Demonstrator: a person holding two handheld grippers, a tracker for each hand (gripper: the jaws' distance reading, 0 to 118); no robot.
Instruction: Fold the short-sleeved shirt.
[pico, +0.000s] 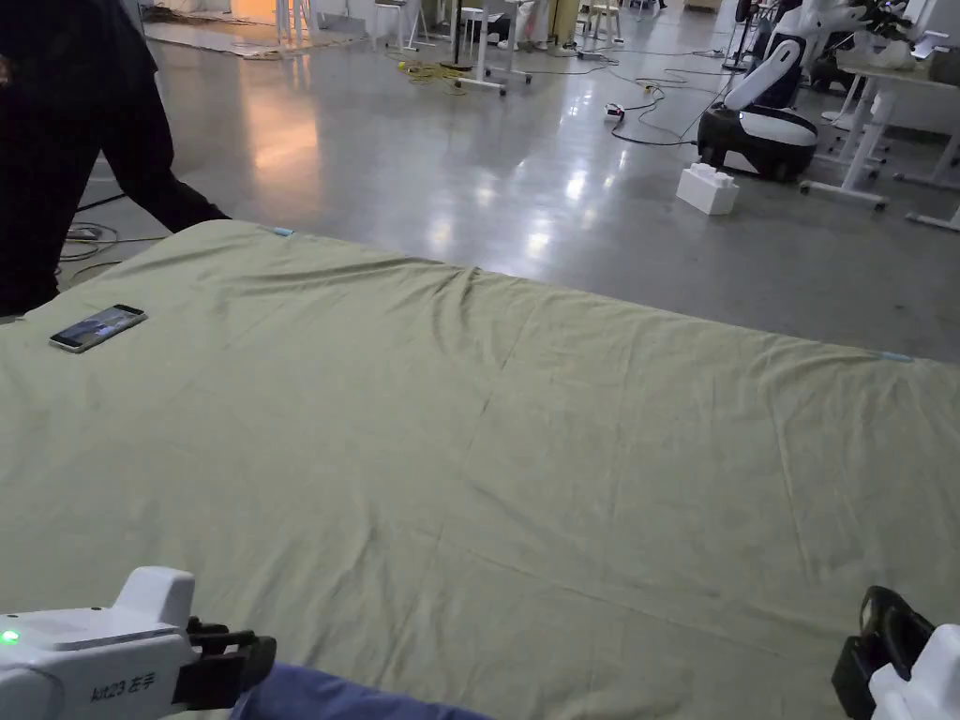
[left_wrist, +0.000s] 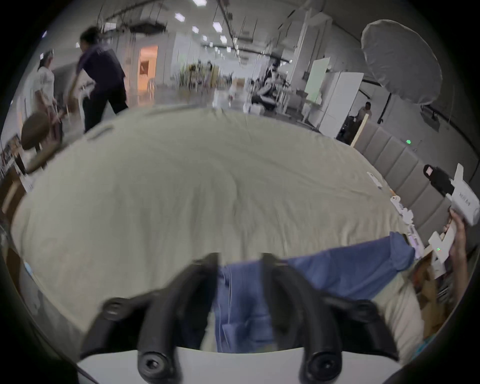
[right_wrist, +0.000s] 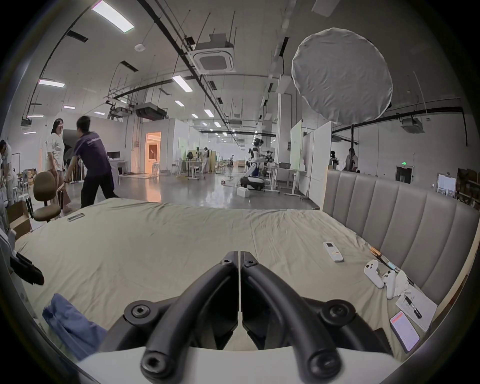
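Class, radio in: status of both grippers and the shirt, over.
Left gripper open, blue shirt between jaws, not clamped. Right gripper shut, empty. Shirt bunched at near edge of bed. Phone far left, clear.

Head view down over the bed (pico: 487, 441), both gripper views low—facing across it.

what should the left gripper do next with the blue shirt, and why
Probably close the left gripper on the blue shirt and draw it out flat onto the bed sheet. Its jaws stand open with blue cloth between them, the shirt lies bunched at the near edge, and the right gripper is shut and empty.
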